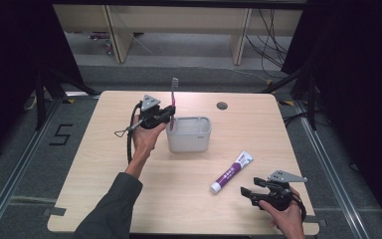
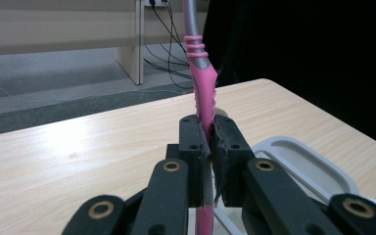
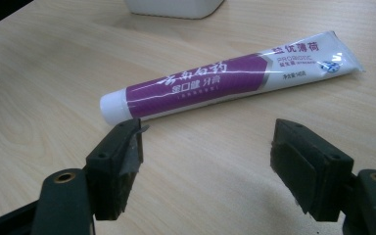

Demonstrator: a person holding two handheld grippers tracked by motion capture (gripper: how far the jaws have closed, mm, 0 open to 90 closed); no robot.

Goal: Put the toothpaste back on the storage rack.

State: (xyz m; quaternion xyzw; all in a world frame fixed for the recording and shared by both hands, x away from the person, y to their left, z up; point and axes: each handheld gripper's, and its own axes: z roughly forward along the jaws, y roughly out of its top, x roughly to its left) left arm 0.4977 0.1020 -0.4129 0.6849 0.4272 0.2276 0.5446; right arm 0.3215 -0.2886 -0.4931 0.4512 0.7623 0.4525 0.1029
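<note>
While left gripper (image 1: 169, 113) jaws clamp toothbrush (image 1: 174, 92) upright by holder (image 1: 189, 134), right gripper (image 1: 251, 194) jaws gape nr toothpaste (image 1: 231, 172).

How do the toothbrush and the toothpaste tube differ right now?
The toothbrush stands upright in the air, clamped in the left claw beside the grey holder; the toothpaste tube lies flat on the table, untouched, in front of the open right claw. The toothbrush is thin, pink and grey; the toothpaste tube is broad, purple and white.

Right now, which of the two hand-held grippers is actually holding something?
The left hand-held gripper, shut on the pink toothbrush beside the grey holder. The right hand-held gripper stands open near the toothpaste tube.
</note>
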